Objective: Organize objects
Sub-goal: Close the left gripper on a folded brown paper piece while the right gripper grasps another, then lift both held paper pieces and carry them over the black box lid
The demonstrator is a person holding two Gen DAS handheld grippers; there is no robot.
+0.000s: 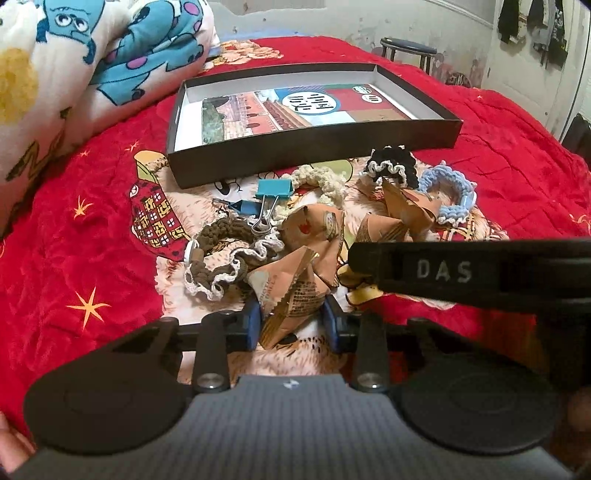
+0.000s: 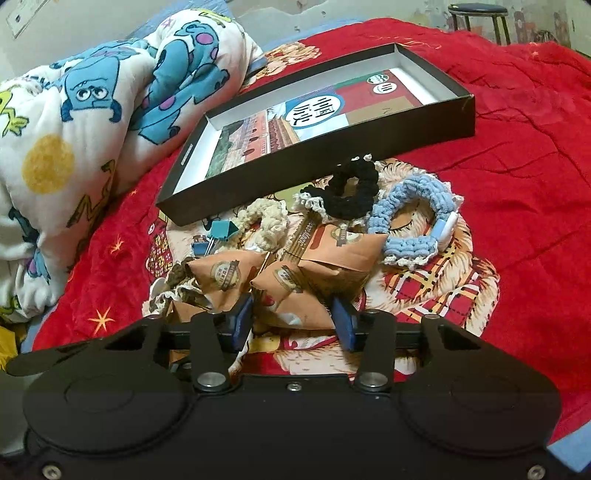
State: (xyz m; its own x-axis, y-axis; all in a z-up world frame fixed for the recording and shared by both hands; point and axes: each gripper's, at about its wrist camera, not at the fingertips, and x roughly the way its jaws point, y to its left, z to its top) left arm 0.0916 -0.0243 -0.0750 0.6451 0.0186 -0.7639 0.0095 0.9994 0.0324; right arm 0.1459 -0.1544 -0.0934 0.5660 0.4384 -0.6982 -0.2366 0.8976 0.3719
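Looking like a home bedroom: everything is sitting on a bed under a red quilted bedspread (image 1: 480, 122) printed with cartoon figures and stars, a bunched-up cartoon-print duvet (image 2: 92, 122) is lying along one side, a round black stool (image 1: 408, 50) is standing by a scuffed, peeling wall, and dark clothes (image 1: 535, 26) are hanging in the far corner.

Both wrist views angled down, close, sharing box (image 1: 314, 147) (image 2: 325, 147)
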